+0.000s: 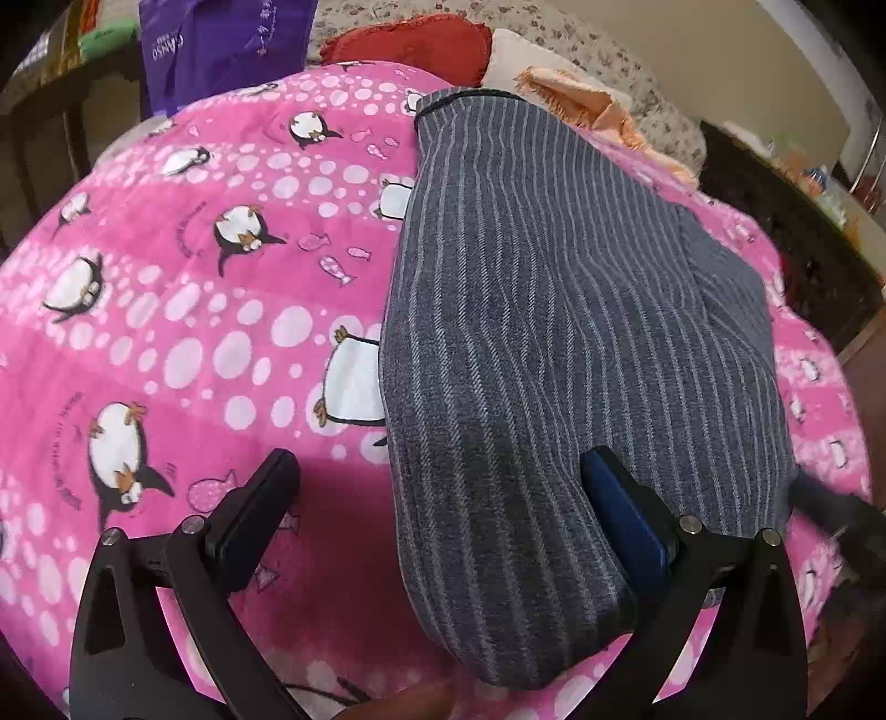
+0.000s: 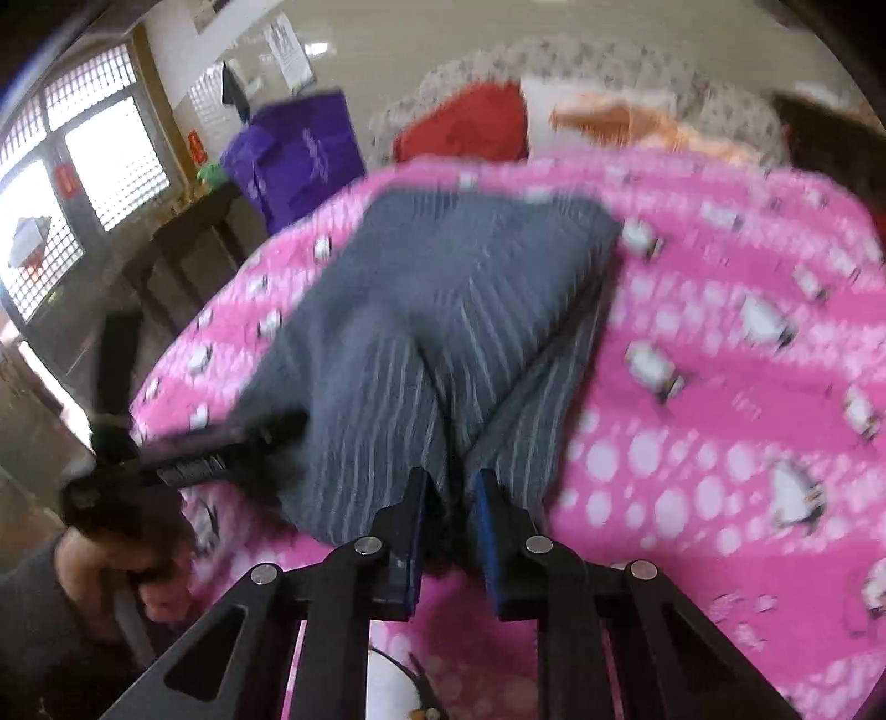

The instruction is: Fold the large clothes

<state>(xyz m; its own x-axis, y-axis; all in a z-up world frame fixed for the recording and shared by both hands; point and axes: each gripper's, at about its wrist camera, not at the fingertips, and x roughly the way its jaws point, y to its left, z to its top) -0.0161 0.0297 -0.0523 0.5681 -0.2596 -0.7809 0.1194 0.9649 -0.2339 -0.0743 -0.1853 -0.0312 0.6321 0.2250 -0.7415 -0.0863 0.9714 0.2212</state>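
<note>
The grey striped garment (image 1: 554,332) lies folded lengthwise on a pink penguin-print blanket (image 1: 194,310), running from the bottom centre of the left wrist view up to the upper middle. The left claw (image 1: 437,498) is spread wide — its right finger rests against the garment's near end, its left finger over bare blanket. In the blurred right wrist view, the right claw (image 2: 451,531) is nearly pressed together, pinching the garment's dark near edge. A red cushion (image 1: 410,44) and a purple bag (image 1: 221,44) sit at the top.
</note>
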